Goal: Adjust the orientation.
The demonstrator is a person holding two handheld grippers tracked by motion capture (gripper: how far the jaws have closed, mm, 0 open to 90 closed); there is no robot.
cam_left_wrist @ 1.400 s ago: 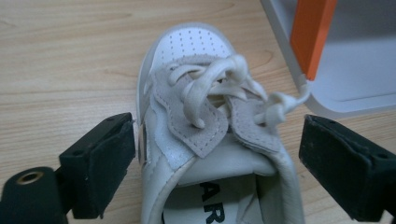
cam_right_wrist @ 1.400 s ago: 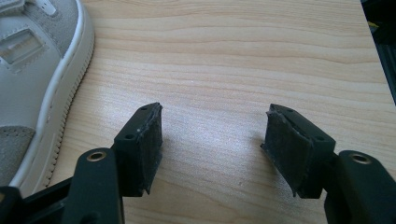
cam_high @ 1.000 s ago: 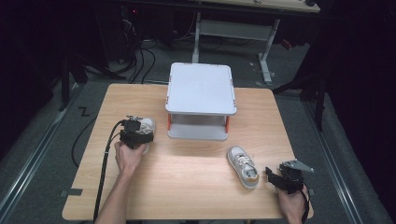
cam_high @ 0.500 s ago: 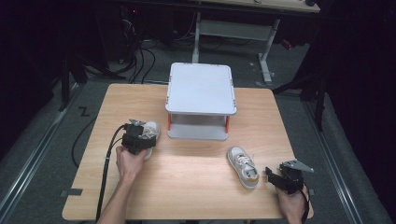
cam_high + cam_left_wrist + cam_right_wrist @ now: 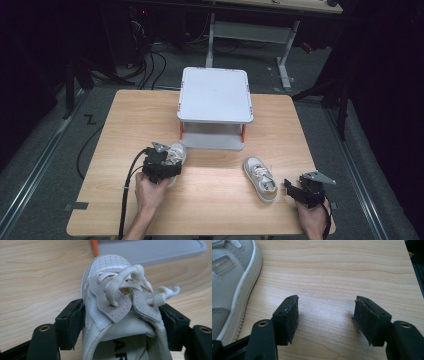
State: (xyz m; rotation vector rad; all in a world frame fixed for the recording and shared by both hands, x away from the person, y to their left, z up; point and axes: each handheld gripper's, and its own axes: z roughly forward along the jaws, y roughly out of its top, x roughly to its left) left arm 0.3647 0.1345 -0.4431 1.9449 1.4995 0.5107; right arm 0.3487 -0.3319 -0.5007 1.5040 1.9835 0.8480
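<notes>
My left tool [image 5: 122, 322] is clamped on a pale sneaker [image 5: 120, 305]: its two black, foam-faced pads press the shoe's soft sides at the collar, just behind the tongue. The upper is off-white, with suede-like panels edged in fine stitching, a perforated rounded toe, and thick, ropey cream laces looped loosely on top. Dark letters show on the insole. From the high view, this left tool [image 5: 161, 167] and its sneaker [image 5: 176, 152] sit on the tabletop [image 5: 135, 115] just in front of the grey shelf's [image 5: 215, 95] left corner, toe towards it.

My right tool [image 5: 327, 312] stands open with bare wood grain between its square, matte black pads. In the high view it [image 5: 295, 189] lies well to the front right of the shelf. The second sneaker [image 5: 260, 179] lies flat just beside it, nearer the shelf, its ribbed pale sole rim [image 5: 242, 297] close to one pad but not touching.

The shelf is a smooth grey plastic two-tier stand with rounded corners and orange posts [image 5: 181, 131].
</notes>
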